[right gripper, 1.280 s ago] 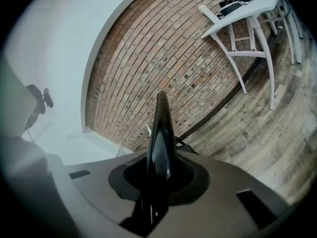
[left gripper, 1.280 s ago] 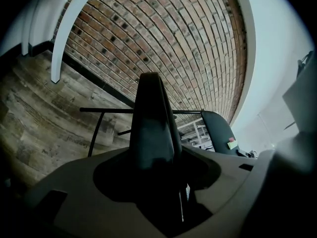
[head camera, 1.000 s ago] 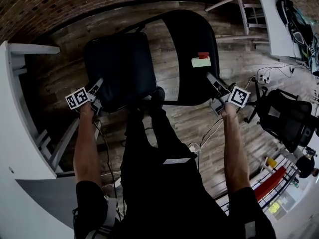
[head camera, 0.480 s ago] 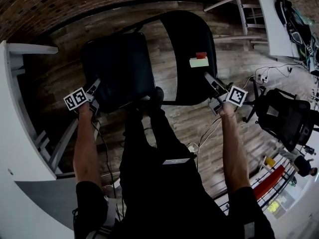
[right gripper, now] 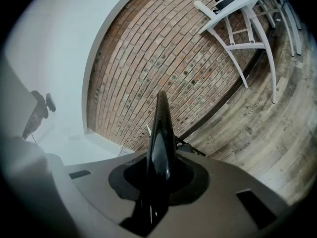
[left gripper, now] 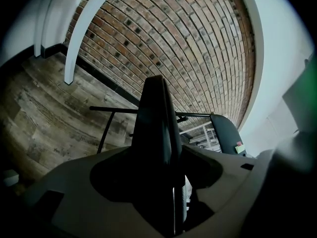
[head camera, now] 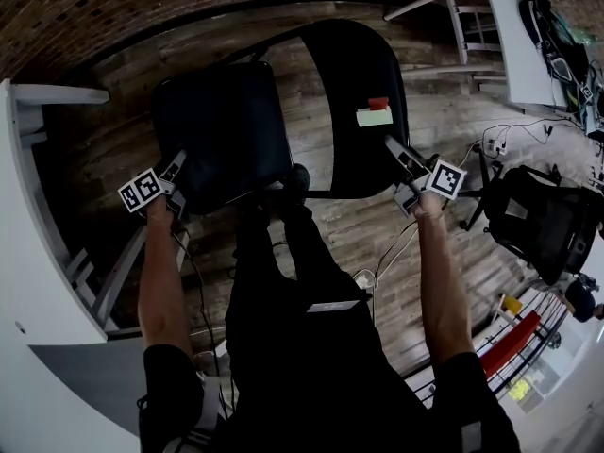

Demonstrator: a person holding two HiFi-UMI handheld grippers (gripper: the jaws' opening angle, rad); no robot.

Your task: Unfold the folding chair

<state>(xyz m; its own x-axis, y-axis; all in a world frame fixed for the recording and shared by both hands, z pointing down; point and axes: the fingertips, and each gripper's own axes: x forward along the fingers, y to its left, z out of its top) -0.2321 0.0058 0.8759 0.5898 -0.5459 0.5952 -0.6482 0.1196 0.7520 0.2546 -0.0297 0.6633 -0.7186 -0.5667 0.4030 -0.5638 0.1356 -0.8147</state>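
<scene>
A black folding chair stands on the wooden floor in front of me, with its padded seat [head camera: 222,130] at the left and its backrest [head camera: 354,111] at the right. My left gripper [head camera: 175,173] is at the seat's near left corner. Its jaws have just been opening. The seat edge [left gripper: 156,128] stands between them, with a thin slit of light beside it. My right gripper [head camera: 394,149] is shut on the backrest's near edge, a thin glossy black panel [right gripper: 161,133]. A red and pale green tag [head camera: 376,113] sits on the backrest.
The person's dark-clad legs [head camera: 293,281] stand right behind the chair. A white table [head camera: 38,253] is close at the left and another [head camera: 514,36] is at the far right. A black bag [head camera: 543,220] and cables [head camera: 377,272] lie at the right. A brick wall runs behind.
Barely anything: the left gripper has slipped slightly down and left at the seat's corner. The right gripper and the chair keep their places.
</scene>
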